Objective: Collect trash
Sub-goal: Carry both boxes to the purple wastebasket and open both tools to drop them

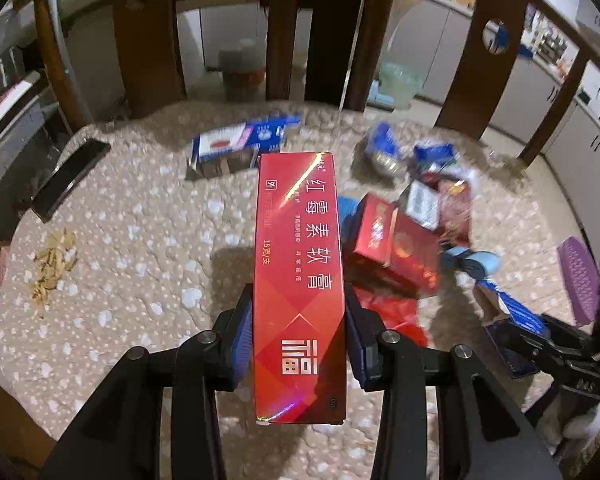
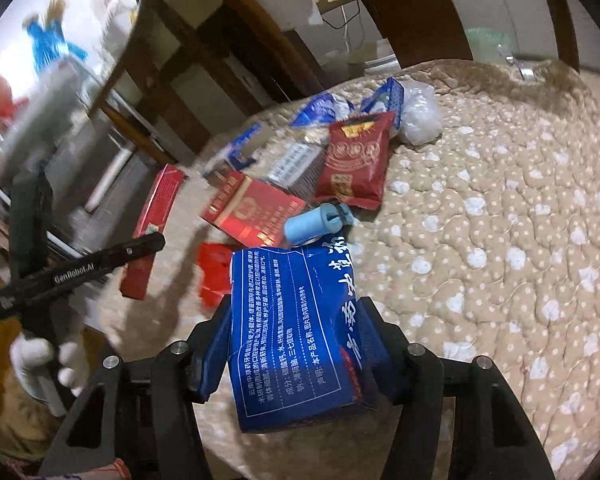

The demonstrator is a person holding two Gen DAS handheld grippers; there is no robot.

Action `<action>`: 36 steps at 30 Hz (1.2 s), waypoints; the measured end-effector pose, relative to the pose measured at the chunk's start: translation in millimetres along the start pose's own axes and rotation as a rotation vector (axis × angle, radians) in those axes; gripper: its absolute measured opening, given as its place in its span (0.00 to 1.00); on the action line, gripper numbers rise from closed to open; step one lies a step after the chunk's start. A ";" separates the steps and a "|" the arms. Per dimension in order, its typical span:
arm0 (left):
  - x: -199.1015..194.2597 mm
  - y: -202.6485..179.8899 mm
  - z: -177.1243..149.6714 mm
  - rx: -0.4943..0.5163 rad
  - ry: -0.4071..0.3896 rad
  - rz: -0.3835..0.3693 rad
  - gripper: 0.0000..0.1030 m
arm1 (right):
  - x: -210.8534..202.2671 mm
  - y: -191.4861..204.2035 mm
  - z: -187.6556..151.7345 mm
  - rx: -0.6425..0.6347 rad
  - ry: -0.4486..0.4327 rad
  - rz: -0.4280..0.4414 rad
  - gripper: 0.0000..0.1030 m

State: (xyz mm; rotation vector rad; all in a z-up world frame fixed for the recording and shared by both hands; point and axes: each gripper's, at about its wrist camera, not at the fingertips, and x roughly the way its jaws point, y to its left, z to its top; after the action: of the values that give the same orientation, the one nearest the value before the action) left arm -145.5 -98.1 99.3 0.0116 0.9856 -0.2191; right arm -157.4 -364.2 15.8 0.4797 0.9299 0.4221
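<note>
My left gripper [image 1: 298,296] is shut on a long red carton [image 1: 300,248], its blue pads pressing both long sides above the table. In the right wrist view the same red carton [image 2: 156,216] shows at the left, with a white-gloved hand [image 2: 40,360] below it. My right gripper [image 2: 296,304] is shut on a dented blue carton [image 2: 296,332] with white print. More trash lies in a heap: red cigarette packs [image 2: 256,212], a red snack packet [image 2: 356,160], a light-blue roll [image 2: 316,224], blue wrappers [image 2: 320,108] and a clear plastic bag [image 2: 420,112].
A beige quilted cloth [image 1: 140,220] covers the round table. On it lie a blue-and-white box [image 1: 240,144], a pile of seed shells [image 1: 54,264], a dark flat slab [image 1: 70,178] and a purple ribbed object [image 1: 578,280]. Wooden chair backs [image 1: 148,40] ring the far edge.
</note>
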 end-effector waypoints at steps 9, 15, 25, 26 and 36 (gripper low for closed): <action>-39.9 -43.2 13.1 0.091 -0.088 -0.087 0.38 | -63.3 -19.1 12.9 0.092 -0.153 0.046 0.63; -43.2 -91.3 29.6 0.185 -0.103 -0.147 0.38 | -123.3 -57.8 23.0 0.141 -0.260 -0.104 0.63; -18.3 -203.5 52.4 0.358 -0.057 -0.273 0.38 | -220.7 -150.8 27.5 0.271 -0.447 -0.417 0.63; -14.4 -219.8 54.0 0.376 -0.048 -0.294 0.38 | -230.4 -162.9 23.5 0.300 -0.466 -0.449 0.63; 25.2 -361.2 43.8 0.522 0.055 -0.478 0.38 | -281.2 -244.7 -6.3 0.545 -0.551 -0.523 0.63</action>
State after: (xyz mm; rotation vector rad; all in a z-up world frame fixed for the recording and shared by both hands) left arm -164.2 -460.6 135.1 0.2617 0.9522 -0.9147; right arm -278.5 -714.2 59.3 0.7696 0.5847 -0.4421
